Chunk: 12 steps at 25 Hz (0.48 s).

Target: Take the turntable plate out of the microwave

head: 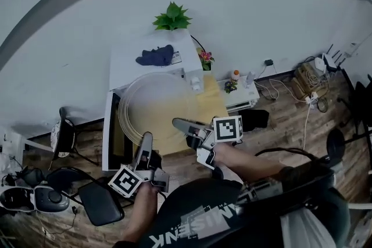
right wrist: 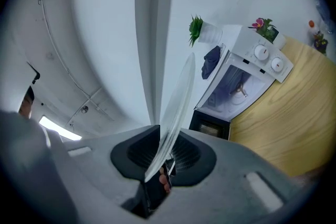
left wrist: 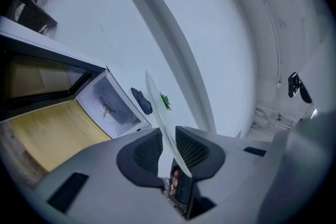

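Nearly level, left claw (head: 146,137) and right claw (head: 176,122) on turntable plate (head: 156,103)

Left gripper (head: 146,139) jaws clamped on the near-left rim of the turntable plate (head: 156,103), right gripper (head: 180,124) jaws clamped on its near-right rim. Both point roughly level, left hand (head: 143,201) and right hand (head: 225,154) on the plate's near side

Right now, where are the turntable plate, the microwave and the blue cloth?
turntable plate (head: 152,106), head view, glass centre
microwave (head: 125,67), head view, bare white top
blue cloth (head: 156,56), head view, its middle
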Each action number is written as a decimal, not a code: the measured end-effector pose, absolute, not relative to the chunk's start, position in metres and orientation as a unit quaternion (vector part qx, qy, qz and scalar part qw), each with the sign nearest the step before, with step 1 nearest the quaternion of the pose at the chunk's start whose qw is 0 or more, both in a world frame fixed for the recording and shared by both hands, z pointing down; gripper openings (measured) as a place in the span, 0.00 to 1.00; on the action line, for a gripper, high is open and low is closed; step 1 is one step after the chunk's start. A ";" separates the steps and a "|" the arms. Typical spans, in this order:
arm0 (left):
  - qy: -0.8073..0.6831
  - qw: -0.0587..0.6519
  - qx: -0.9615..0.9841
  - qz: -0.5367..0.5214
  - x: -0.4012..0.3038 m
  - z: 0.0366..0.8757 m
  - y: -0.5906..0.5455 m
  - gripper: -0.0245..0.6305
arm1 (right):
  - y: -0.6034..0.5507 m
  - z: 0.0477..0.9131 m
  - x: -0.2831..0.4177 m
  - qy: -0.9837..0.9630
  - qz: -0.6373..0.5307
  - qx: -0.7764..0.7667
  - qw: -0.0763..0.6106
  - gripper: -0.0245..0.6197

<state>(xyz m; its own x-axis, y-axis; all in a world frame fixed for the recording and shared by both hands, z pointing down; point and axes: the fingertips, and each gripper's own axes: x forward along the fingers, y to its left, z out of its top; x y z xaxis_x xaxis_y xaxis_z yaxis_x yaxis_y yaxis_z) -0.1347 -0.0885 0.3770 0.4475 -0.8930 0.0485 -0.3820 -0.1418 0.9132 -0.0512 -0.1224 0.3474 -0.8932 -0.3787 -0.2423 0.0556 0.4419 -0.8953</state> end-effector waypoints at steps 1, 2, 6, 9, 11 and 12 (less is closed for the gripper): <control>-0.445 0.475 0.707 -0.276 -0.134 0.373 -0.088 0.16 | -0.120 0.341 -0.054 0.823 -0.518 -0.089 0.217 0.14; -0.441 0.476 0.707 -0.281 -0.135 0.369 -0.085 0.16 | -0.117 0.338 -0.055 0.823 -0.518 -0.088 0.218 0.14; -0.435 0.475 0.709 -0.287 -0.138 0.362 -0.076 0.15 | -0.112 0.353 -0.053 0.829 -0.514 -0.129 0.182 0.14; -0.439 0.470 0.712 -0.282 -0.139 0.361 -0.076 0.15 | -0.111 0.349 -0.055 0.828 -0.513 -0.122 0.189 0.14; -0.441 0.468 0.713 -0.279 -0.140 0.362 -0.073 0.15 | -0.110 0.356 -0.054 0.828 -0.515 -0.137 0.176 0.14; -0.442 0.468 0.714 -0.278 -0.140 0.363 -0.073 0.15 | -0.109 0.356 -0.053 0.828 -0.514 -0.141 0.173 0.14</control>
<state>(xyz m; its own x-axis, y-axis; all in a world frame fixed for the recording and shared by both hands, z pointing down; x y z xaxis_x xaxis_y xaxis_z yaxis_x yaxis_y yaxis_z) -0.1395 -0.0725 0.3625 0.4560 -0.8898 0.0170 -0.3705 -0.1724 0.9127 -0.0527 -0.1088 0.3564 -0.9005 -0.4109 -0.1425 -0.0551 0.4327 -0.8998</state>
